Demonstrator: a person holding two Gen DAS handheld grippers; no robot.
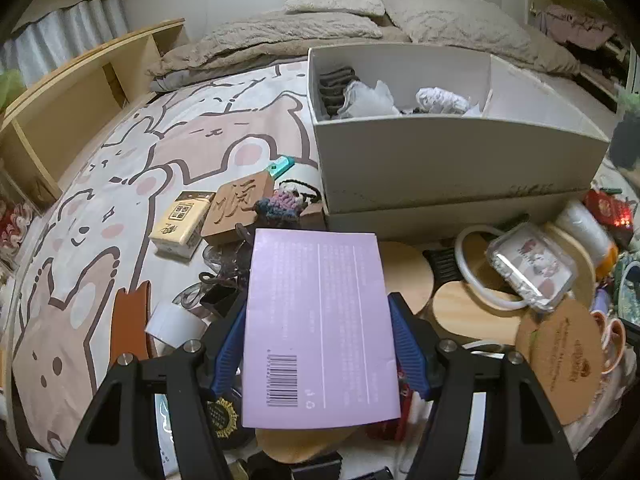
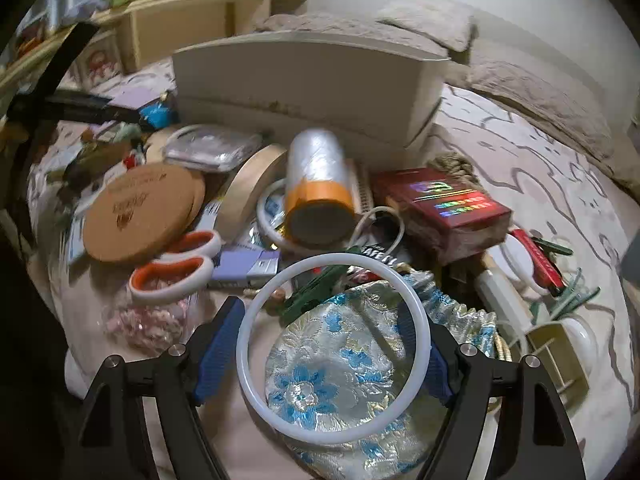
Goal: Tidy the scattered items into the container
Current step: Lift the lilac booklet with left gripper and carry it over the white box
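Left tongs (image 1: 318,344) are clenched on the lilac box (image 1: 320,320), holding it clear of the clutter on the bed (image 1: 120,184). Carry step: the white container (image 1: 440,152) sits just ahead, so lift over its near wall, then release. Right tongs (image 2: 334,354) grip the white ring (image 2: 260,392) above the brocade pouch (image 2: 340,364); queue it behind the box.

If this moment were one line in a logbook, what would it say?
left gripper: holding purple card | right gripper: holding white ring | white box: ahead
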